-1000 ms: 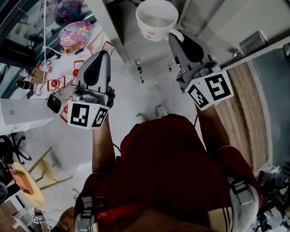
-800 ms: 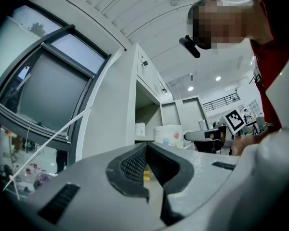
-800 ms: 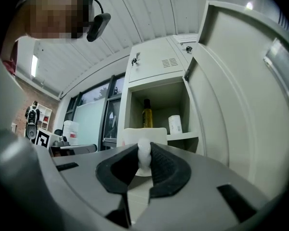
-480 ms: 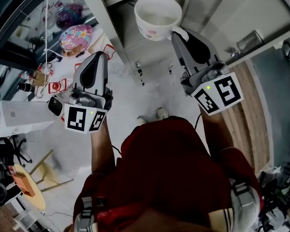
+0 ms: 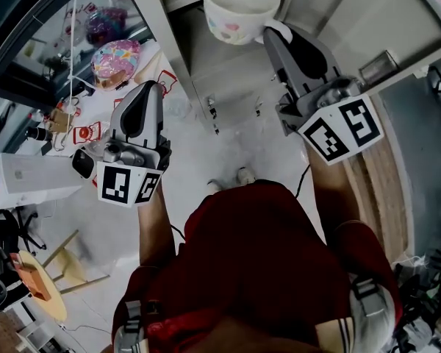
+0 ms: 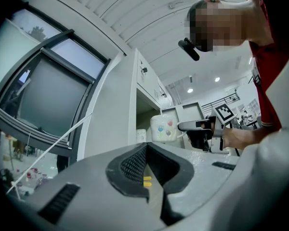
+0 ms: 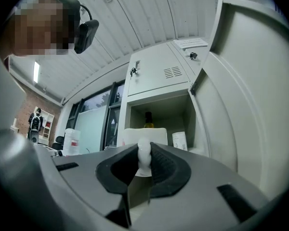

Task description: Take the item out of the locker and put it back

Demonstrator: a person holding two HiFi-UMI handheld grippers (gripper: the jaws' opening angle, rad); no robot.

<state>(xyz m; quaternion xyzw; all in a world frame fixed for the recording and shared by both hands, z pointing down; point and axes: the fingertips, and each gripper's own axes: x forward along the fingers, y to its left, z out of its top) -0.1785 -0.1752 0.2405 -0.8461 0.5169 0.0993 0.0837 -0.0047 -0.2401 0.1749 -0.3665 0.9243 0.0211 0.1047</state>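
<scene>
- Now grips white mug (image 5: pixel 239 9) by its handle in right tongs (image 5: pixel 275 31), raised just before the open locker (image 7: pixel 198 124).
- Shows dark bottle (image 7: pixel 148 120) and small white carton (image 7: pixel 179 140) inside that compartment.
- Holds left tongs (image 5: pixel 151 87) pressed together, empty, well aside.

The mug (image 5: pixel 239 9) looks like glossy white ceramic. The locker (image 7: pixel 160 71) is smooth, matt, pale painted metal. The left gripper (image 6: pixel 147 166) and right gripper (image 7: pixel 143 161) have smooth grey plastic shells and black ribbed pads (image 7: pixel 166 170). The shirt (image 5: pixel 257 263) is red cloth; the planks (image 5: pixel 378 175) look wooden.
</scene>
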